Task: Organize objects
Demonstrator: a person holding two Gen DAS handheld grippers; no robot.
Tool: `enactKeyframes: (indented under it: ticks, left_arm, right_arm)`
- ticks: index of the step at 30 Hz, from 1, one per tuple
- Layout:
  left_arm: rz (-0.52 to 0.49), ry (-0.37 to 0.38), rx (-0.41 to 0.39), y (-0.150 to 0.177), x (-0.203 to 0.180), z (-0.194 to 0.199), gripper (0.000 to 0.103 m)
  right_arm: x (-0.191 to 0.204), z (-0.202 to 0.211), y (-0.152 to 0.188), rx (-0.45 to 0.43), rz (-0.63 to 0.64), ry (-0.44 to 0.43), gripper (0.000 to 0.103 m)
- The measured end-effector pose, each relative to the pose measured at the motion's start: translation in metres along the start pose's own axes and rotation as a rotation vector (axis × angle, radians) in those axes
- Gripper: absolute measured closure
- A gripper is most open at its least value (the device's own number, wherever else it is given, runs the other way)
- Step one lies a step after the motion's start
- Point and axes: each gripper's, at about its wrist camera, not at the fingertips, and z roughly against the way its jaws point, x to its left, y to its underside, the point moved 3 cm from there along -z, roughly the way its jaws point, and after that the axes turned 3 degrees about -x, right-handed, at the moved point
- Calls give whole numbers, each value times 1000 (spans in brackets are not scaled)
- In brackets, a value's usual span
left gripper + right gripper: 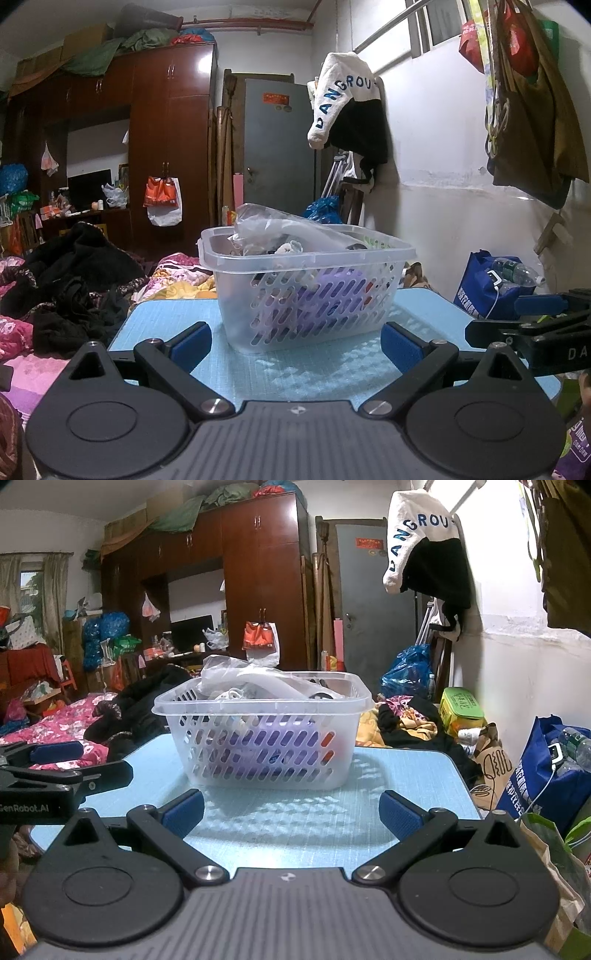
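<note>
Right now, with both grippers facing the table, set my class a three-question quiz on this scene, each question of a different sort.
1. True or false: the left gripper is shut on the basket.
2. What does the basket stand on? A) the bed B) the blue table C) the floor
3. Fill in: a clear plastic ___ sticks up above the basket rim.

Key: 1 false: it is open, as is the right gripper, both short of the basket. 2 B. 3 bag.

Left gripper [295, 341] and right gripper [291, 812] level, fingers [192, 341] spread wide.
</note>
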Motion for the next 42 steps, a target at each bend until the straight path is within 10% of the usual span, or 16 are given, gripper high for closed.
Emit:
enactKeyframes:
  ticks: [42]
  left_arm:
    - [-12,22,1,3,-4,-1,4]
  right_arm:
    - [-2,-5,5,15,12,-4,0]
